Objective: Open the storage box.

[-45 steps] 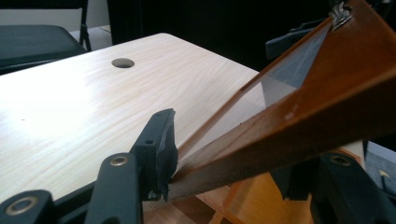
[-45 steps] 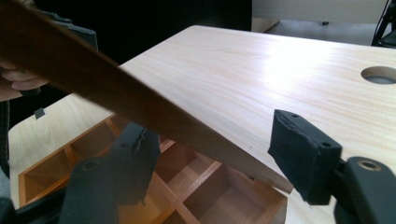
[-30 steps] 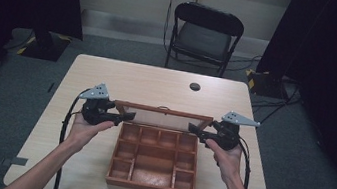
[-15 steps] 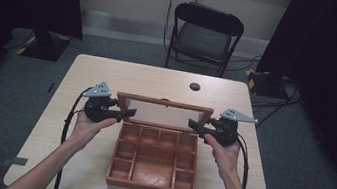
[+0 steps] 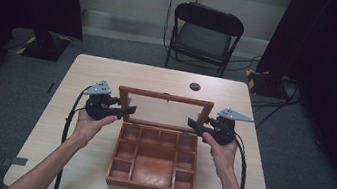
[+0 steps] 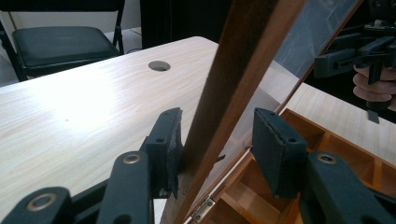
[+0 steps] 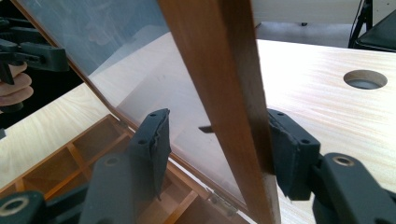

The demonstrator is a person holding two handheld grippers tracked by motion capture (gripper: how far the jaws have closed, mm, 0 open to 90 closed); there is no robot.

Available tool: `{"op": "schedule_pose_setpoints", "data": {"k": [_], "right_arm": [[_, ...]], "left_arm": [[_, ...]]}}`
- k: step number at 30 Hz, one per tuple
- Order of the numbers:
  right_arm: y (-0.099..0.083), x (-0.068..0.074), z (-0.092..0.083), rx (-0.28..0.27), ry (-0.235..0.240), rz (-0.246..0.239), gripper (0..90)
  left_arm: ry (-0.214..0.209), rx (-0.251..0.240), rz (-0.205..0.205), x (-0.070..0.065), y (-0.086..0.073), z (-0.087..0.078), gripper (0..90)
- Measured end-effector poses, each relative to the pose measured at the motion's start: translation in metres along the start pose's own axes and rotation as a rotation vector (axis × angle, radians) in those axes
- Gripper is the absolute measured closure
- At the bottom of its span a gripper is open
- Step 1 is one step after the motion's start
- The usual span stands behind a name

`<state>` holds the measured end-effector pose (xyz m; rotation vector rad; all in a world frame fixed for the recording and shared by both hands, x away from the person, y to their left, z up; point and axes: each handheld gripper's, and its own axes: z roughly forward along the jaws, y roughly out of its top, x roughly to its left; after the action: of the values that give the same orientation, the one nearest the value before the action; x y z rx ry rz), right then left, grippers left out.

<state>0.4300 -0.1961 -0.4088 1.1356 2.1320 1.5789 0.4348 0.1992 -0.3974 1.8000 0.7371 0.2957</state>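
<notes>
A brown wooden box (image 5: 150, 188) with several open compartments lies on the table. Its glass lid (image 5: 166, 95) stands nearly upright on hinges at the back. My left gripper (image 5: 128, 111) straddles the lid's left rail (image 6: 233, 79). In the left gripper view its jaws (image 6: 219, 149) have just been closing: one pad touches the wood, the other stands clear. My right gripper (image 5: 195, 125) is at the lid's right rail (image 7: 219, 70). Its jaws (image 7: 217, 144) have just closed further and are shut on that rail. Each gripper view shows the other gripper beyond the glass.
The light wooden table (image 5: 83, 76) has a round cable hole (image 5: 195, 86) behind the lid. A black folding chair (image 5: 205, 34) stands past the far edge. Dark curtains hang on both sides, and cables lie on the grey floor at the right.
The lid has swung up from a low tilt to nearly upright. Both grippers have stayed at its two side rails and barely shifted.
</notes>
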Motion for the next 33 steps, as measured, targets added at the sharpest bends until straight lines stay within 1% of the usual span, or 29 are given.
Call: {"op": "schedule_pose_setpoints", "data": {"k": [1,3,4,5,7,11,13,16,19,20,22,24,25,26,28,31,33], "right_arm": [[0.0,0.0,0.001,0.002,-0.005,0.0,43.8],[-0.001,-0.001,0.002,0.004,-0.003,0.004,43.8],[-0.002,-0.002,0.003,0.009,-0.008,0.003,43.6],[-0.002,-0.002,0.004,0.013,-0.008,0.002,42.7],[-0.004,-0.004,0.006,0.022,-0.01,0.009,41.2],[-0.007,-0.007,0.009,0.025,-0.005,0.025,41.4],[-0.009,-0.008,0.011,0.028,-0.008,0.026,42.2],[-0.01,-0.008,0.013,0.034,-0.007,0.026,42.1],[-0.013,-0.01,0.016,0.045,-0.007,0.031,42.2],[-0.013,-0.01,0.017,0.047,-0.009,0.028,42.3],[-0.013,-0.011,0.018,0.048,-0.009,0.03,42.4],[-0.014,-0.011,0.019,0.05,-0.011,0.028,42.4],[-0.014,-0.011,0.02,0.054,-0.013,0.033,42.1],[-0.015,-0.012,0.02,0.055,-0.01,0.034,41.9],[-0.016,-0.014,0.021,0.057,-0.011,0.035,42.4],[-0.017,-0.014,0.022,0.058,-0.01,0.034,43.2],[-0.017,-0.014,0.022,0.059,-0.014,0.031,43.7]], "left_arm": [[0.007,0.006,0.009,0.001,0.0,0.001,53.3],[0.012,0.017,-0.001,0.001,-0.001,0.003,53.4],[0.023,0.026,0.003,0.002,-0.003,0.004,53.5],[0.024,0.03,-0.01,0.002,-0.005,0.005,53.5],[0.016,0.035,-0.017,0.004,-0.008,0.006,53.9],[0.017,0.036,-0.029,0.007,-0.011,0.007,55.2],[0.025,0.034,-0.026,0.007,-0.011,0.008,55.3],[0.019,0.031,-0.025,0.008,-0.012,0.008,55.5],[0.024,0.045,-0.017,0.01,-0.013,0.01,56.2],[0.027,0.064,-0.018,0.011,-0.014,0.011,56.3],[0.031,0.078,-0.018,0.012,-0.017,0.014,56.5],[0.034,0.081,-0.023,0.013,-0.019,0.015,56.8],[0.033,0.076,-0.018,0.014,-0.02,0.016,56.9],[0.033,0.075,-0.026,0.014,-0.021,0.017,56.9],[0.039,0.09,-0.023,0.015,-0.023,0.018,57.1],[0.032,0.094,-0.024,0.016,-0.025,0.02,57.5],[0.035,0.093,-0.026,0.016,-0.025,0.02,57.7]]}}
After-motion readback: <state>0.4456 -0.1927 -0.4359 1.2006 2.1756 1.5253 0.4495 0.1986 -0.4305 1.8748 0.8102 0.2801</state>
